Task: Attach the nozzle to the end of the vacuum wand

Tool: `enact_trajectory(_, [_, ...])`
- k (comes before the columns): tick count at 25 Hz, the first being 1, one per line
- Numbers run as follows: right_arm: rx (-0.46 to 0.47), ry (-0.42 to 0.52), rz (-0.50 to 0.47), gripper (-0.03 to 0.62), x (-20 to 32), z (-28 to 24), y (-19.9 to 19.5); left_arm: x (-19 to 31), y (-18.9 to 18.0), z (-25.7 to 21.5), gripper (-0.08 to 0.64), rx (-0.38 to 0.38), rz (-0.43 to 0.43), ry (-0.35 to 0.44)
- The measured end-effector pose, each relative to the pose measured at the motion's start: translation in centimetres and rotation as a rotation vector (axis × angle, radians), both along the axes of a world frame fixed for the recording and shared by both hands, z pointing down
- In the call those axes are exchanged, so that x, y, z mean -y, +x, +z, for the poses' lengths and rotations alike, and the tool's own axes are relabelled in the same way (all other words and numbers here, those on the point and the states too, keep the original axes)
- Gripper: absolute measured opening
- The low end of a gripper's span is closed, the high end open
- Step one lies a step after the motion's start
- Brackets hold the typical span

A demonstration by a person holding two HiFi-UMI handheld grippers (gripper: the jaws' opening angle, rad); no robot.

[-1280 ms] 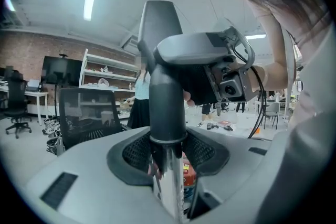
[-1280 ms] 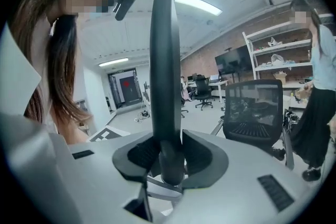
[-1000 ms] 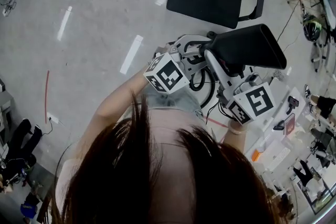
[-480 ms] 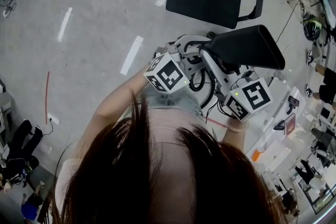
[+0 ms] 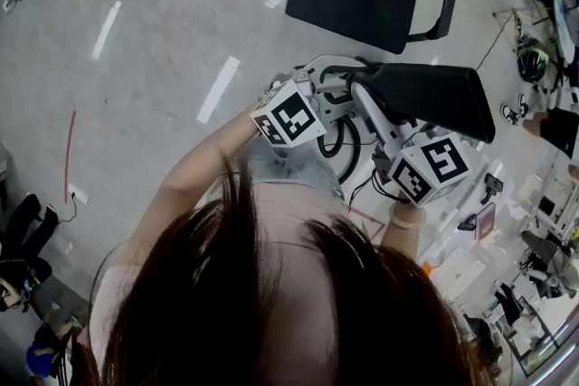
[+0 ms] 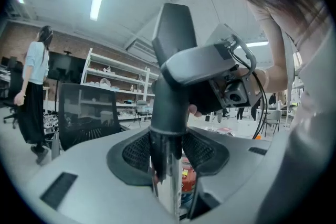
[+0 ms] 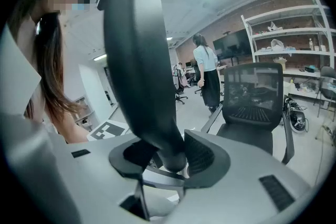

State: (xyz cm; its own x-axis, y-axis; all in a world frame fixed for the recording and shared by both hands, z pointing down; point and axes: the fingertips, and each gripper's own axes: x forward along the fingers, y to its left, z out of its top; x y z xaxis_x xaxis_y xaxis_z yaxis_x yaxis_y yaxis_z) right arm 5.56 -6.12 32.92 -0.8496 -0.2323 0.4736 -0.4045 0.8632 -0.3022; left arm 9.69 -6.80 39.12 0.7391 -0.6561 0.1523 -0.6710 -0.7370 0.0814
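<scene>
Jaws of the left gripper (image 6: 168,159) clamped the vacuum wand (image 6: 170,191) just under the nozzle (image 6: 170,76). Jaws of the right gripper (image 7: 170,157) were opening, with the nozzle's narrow end between them and the pads apparently off it. We noted the nozzle's collar seated over the wand's top end. We judged the attachment done or nearly so. Left to do: check the seat against the nozzle's collar and clear the right gripper.

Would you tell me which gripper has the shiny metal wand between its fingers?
The left gripper: the wand runs between its fingers; the right gripper's opening fingers flank only the black nozzle.
</scene>
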Motion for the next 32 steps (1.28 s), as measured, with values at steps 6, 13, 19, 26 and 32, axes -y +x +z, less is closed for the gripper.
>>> enact_trajectory(6, [0.0,-0.042,-0.004,0.179,-0.8,-0.3,-0.6,-0.7,-1.2,3.2,0.133,0.018,-0.019,-0.081])
enact_trajectory(13, [-0.03,-0.051,-0.012,0.179,-0.6,-0.3,-0.4,-0.7,-0.5,2.9,0.13,0.002,-0.011,-0.069])
enact_trajectory(19, [-0.07,-0.077,0.009,0.179,-1.1,0.0,0.0,-1.3,0.0,2.9,0.13,-0.027,-0.011,-0.05])
enact_trajectory(26, [-0.135,-0.134,-0.009,0.179,-1.2,0.6,0.5,-1.5,0.8,3.1,0.129,-0.023,0.009,-0.049])
enact_trajectory(32, [-0.185,-0.163,-0.033,0.179,-1.4,0.4,0.1,-1.9,0.8,3.2,0.129,-0.014,0.025,-0.058])
